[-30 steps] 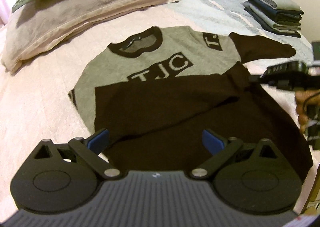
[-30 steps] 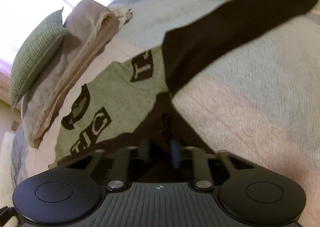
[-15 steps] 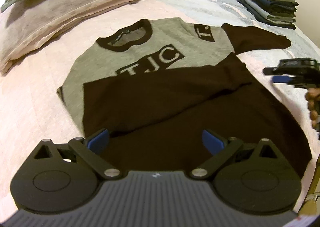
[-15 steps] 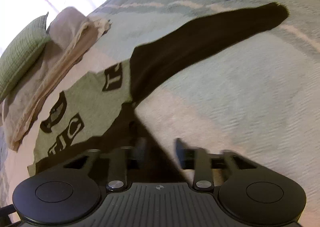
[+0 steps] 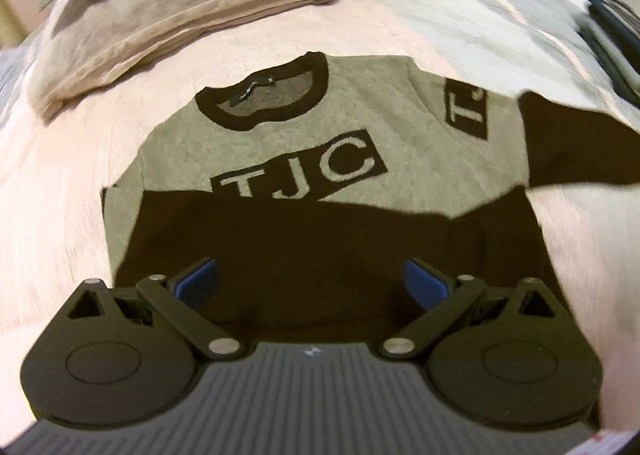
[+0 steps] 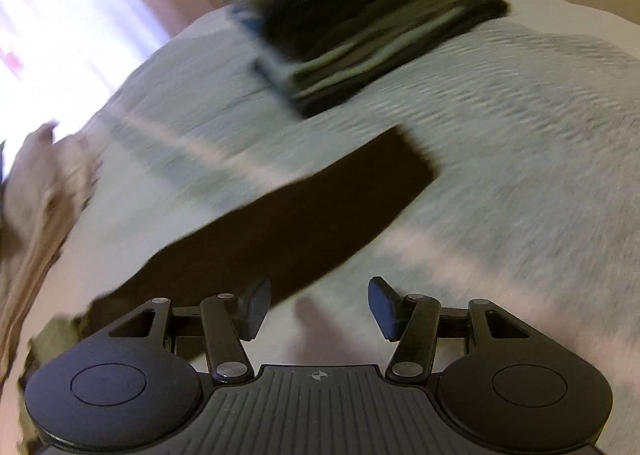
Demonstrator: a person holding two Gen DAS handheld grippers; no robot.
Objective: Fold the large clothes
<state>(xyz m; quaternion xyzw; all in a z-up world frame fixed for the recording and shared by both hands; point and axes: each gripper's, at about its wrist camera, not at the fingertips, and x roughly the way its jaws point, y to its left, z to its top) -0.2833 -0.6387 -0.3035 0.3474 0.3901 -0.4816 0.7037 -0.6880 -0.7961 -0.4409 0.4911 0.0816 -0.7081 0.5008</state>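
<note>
Warm, moderate indoor light in both views. Blown-out white glare at the window, upper left of the right wrist view. Heavy motion blur there across the stack of folded clothes, the bedspread and the black sleeve; sharp only on the right gripper. Soft shadow on the bedspread between its fingers. Milder blur in the left wrist view, strongest toward the edges; lettering on the sweater legible. Black lower half of the sweater without visible detail. Strong fisheye curvature and dark corners in both.
</note>
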